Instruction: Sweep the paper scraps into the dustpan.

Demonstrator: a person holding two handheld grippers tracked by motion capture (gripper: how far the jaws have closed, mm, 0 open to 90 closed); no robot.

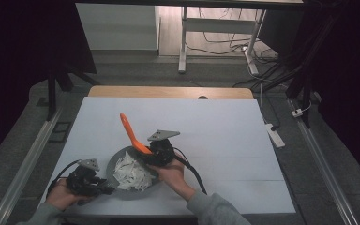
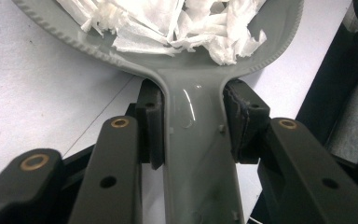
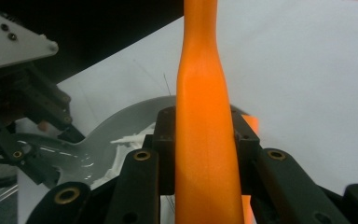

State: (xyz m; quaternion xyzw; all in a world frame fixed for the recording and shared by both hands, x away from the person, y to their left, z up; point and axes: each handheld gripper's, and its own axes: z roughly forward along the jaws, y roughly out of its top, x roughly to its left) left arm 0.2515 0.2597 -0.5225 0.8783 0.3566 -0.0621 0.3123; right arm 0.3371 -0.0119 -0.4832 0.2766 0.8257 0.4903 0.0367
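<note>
**Both grippers clamped: dustpan in the left, orange handle in the right**

I see my left gripper (image 2: 193,126) clenched on the grey dustpan's handle (image 2: 198,154), a pad pressing each side of the neck just below the pan. The dustpan (image 1: 115,161) lies flat on the white table (image 1: 225,136), near its front edge and left of centre, and holds a heap of torn white paper scraps (image 1: 132,174). In the high view my left hand (image 1: 62,196) sits at the bottom left, the handle pointing toward it.

My right gripper (image 3: 204,140) grasps an orange handle (image 3: 200,116) between its jaws. From above, that orange tool (image 1: 133,134) slants up and away over the pan's far rim, held just beside the scraps by my right hand (image 1: 171,172).
</note>
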